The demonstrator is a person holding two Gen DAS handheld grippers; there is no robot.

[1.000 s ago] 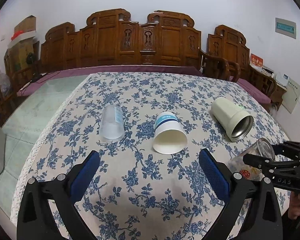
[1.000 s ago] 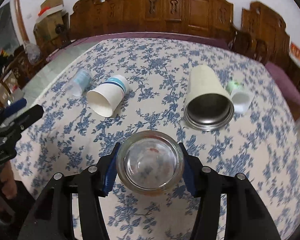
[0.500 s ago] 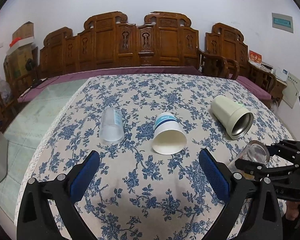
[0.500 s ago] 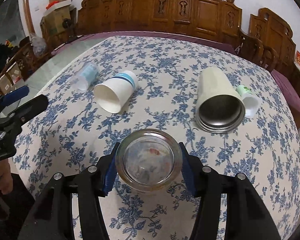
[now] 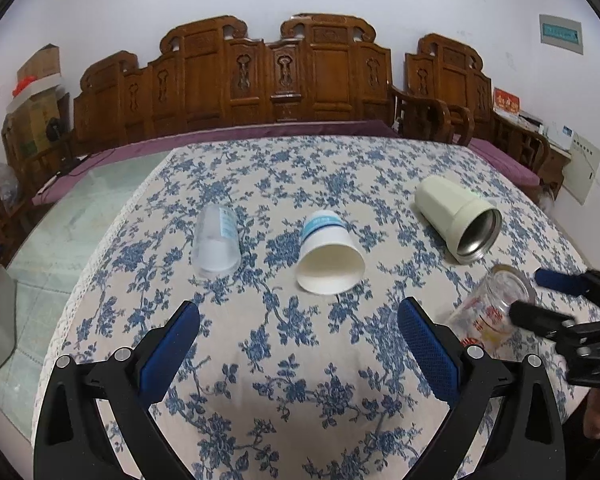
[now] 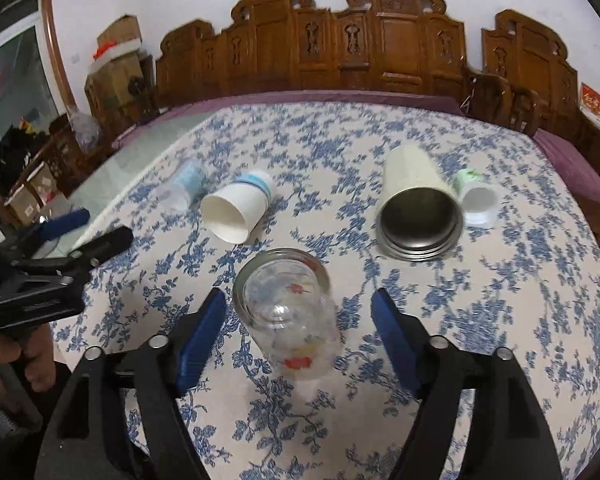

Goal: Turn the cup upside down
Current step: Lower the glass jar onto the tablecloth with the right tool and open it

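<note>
A clear glass cup (image 6: 290, 312) with red and yellow print lies on its side on the blue-flowered tablecloth (image 6: 500, 300), mouth facing away. My right gripper (image 6: 298, 336) is open, its blue pads apart on either side of the glass without touching it. The glass also shows in the left wrist view (image 5: 488, 308), with the right gripper (image 5: 540, 300) around it. My left gripper (image 5: 298, 344) is open and empty above the cloth, near the table's front edge.
A white paper cup (image 5: 328, 256) with blue bands, a frosted plastic cup (image 5: 216, 240) and a cream steel-lined tumbler (image 5: 458, 216) lie on their sides. A small white and green cup (image 6: 478, 196) lies beside the tumbler. Carved wooden chairs (image 5: 280, 76) stand behind the table.
My right gripper has opened and let go of the glass cup, which now lies on the cloth between its pads. The left gripper has stayed open in about the same place.
</note>
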